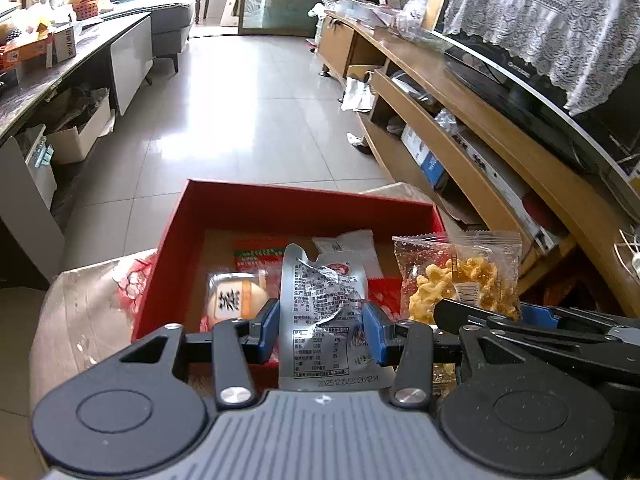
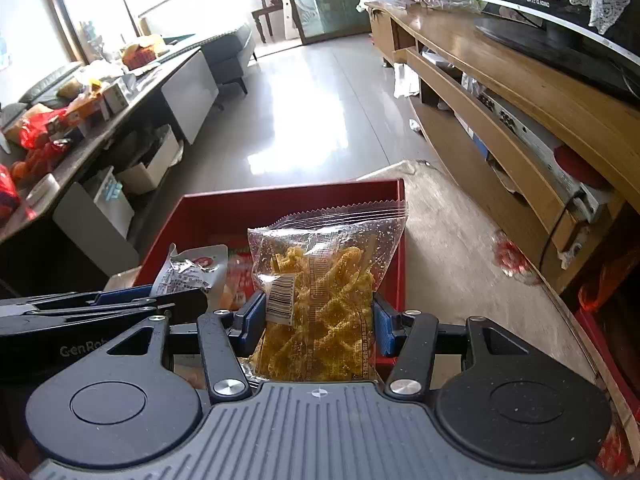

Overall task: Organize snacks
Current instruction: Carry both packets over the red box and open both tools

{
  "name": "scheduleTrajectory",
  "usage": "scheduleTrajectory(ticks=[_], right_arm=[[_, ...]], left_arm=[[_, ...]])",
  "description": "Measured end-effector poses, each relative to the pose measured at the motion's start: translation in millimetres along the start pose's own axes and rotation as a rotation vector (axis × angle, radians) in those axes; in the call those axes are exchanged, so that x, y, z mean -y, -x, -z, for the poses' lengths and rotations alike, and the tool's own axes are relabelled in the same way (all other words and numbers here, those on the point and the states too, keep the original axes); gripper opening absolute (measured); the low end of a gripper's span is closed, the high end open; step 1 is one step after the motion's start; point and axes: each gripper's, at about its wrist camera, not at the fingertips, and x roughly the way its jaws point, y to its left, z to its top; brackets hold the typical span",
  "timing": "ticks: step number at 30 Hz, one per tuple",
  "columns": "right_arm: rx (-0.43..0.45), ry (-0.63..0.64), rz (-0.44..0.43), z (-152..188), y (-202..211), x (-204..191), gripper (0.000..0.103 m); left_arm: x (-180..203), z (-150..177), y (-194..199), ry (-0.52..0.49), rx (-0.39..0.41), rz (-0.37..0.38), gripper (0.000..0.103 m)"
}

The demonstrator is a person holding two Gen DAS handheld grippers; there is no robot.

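My left gripper is shut on a silver foil snack packet, held upright over the near edge of a red box. Beside it on the right, my right gripper is shut on a clear bag of yellow crispy snacks, also raised over the red box. That bag shows in the left wrist view, and the foil packet shows in the right wrist view. Inside the box lie a round pastry in a wrapper, a red-and-green packet and a white packet.
The box rests on a worn table beside a wooden TV stand with a television. A cluttered dark table, cardboard boxes beneath it and a shiny tiled floor lie beyond.
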Motion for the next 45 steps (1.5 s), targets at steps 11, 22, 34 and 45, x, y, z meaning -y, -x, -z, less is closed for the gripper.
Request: scheduleTrajectory(ticks=[11,22,34,45], right_arm=[[0.001,-0.009,-0.011,-15.1,-27.0,-2.0,0.061],[-0.036,-0.008,0.013,-13.1,-57.9,-6.8,0.061],[-0.046,0.029,0.054,-9.7,-70.3,-10.4,0.066],[-0.021,0.029,0.069,-11.3,-64.2,-9.4,0.07]], left_arm=[[-6.1,-11.8,-30.8,0.01,-0.009,-0.059,0.043],[-17.2,-9.4,-61.9,0.022,-0.053,-0.116,0.043],[-22.4,-5.4,-71.2,0.028,-0.066,-0.153,0.045],[-24.8,-5.5,-64.6,0.044,-0.052,-0.155,0.052]])
